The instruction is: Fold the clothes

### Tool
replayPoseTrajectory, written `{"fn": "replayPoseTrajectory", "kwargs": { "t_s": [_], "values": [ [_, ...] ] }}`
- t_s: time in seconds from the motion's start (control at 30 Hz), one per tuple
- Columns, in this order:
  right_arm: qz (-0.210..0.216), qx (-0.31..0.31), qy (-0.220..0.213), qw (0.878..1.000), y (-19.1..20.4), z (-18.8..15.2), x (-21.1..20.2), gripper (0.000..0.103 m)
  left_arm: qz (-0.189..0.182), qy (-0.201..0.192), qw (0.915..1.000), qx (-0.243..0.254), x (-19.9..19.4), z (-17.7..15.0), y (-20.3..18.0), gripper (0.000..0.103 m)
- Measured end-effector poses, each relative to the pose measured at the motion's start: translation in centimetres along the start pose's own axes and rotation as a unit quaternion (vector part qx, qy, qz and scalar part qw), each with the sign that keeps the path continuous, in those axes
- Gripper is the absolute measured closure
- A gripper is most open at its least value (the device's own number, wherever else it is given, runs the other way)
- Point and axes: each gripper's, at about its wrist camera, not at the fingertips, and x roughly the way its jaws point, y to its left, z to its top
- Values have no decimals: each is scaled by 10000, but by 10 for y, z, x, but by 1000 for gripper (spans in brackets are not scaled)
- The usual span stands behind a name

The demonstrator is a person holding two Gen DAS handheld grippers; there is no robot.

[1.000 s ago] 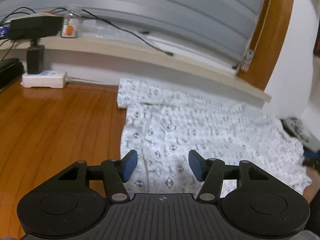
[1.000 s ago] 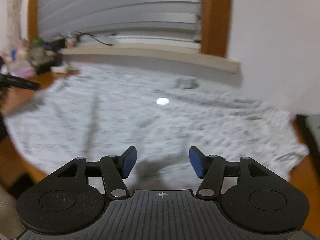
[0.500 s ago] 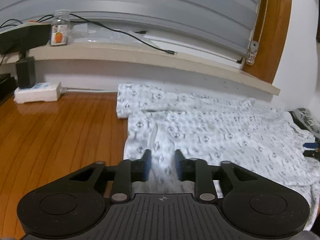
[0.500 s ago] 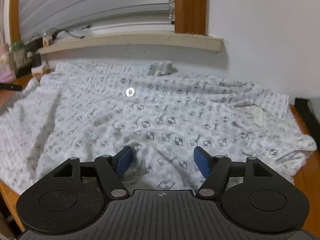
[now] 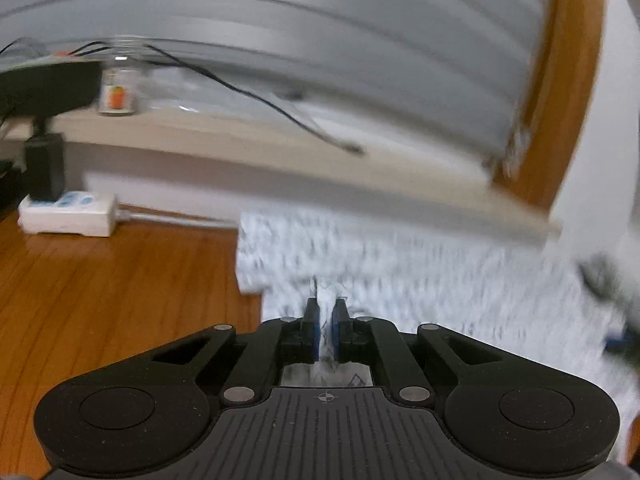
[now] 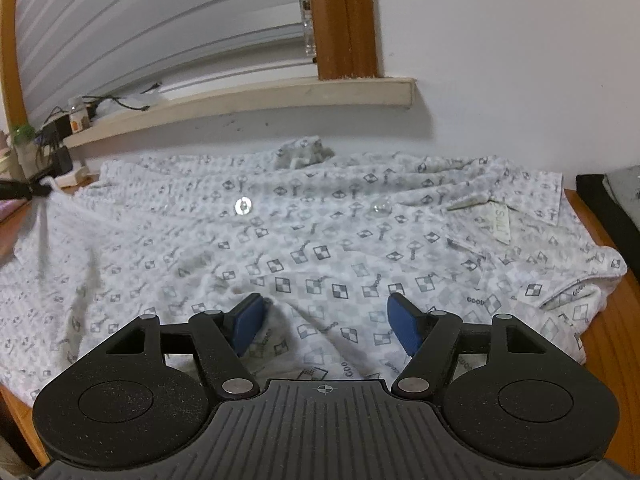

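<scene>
A white shirt (image 6: 320,240) with a grey diamond print and clear buttons lies spread on the wooden surface (image 5: 100,300). Its collar label is at the right. My left gripper (image 5: 326,320) sits at the shirt's (image 5: 440,280) left edge. Its jaws are closing, and the blue pads pinch a raised fold of the fabric. This view is blurred by motion. My right gripper (image 6: 326,320) rests low over the shirt's near edge, open, with wrinkled fabric lying between and under its fingers. At the far left of the right wrist view a dark tip (image 6: 20,190) holds the shirt's lifted edge.
A window sill (image 5: 280,152) under grey blinds carries a small jar (image 5: 116,92) and a black cable (image 5: 260,100). A white power strip (image 5: 68,216) with a black plug lies on the wood at the left. Dark and grey items (image 6: 608,200) sit beyond the shirt's right edge.
The left jaws went from wide open to pinching a fold of the shirt, and the hand is moving. The right gripper sank toward the shirt and opened slightly wider.
</scene>
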Motion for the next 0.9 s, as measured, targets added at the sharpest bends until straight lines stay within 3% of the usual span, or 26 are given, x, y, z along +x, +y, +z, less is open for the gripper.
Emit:
{"fn": "replayPoseTrajectory", "kwargs": {
  "t_s": [0.03,0.1,0.17,0.33,0.47,0.7,0.77,0.8,0.9],
  "values": [
    [3,10,-13,10000,0,0,0,36,171,7,9998,-49,1,1,3,89],
    [-12,66,-58,10000,-2,-1,-2,36,496,164,9986,78,4,-2,3,67],
    [-28,137,-91,9999,-3,-1,-2,36,573,235,9980,147,0,-9,3,50],
    [-44,176,-83,9998,-4,-1,-2,36,471,349,9976,377,-27,-35,-6,50],
    [-36,174,-73,9998,-4,-1,-2,36,242,496,9972,511,-40,-54,-18,60],
    [-47,192,-91,9998,-5,-2,-2,36,437,672,9931,853,-35,-70,-27,60],
    [-49,201,-101,9997,-5,-2,-2,36,437,581,9938,847,-36,-70,-26,75],
    [-49,210,-109,9997,-5,-2,-3,36,451,468,9945,827,-39,-69,-26,99],
    [-53,246,-100,9996,-6,-2,-2,36,428,121,9963,732,-54,-59,-25,99]
  ]
}}
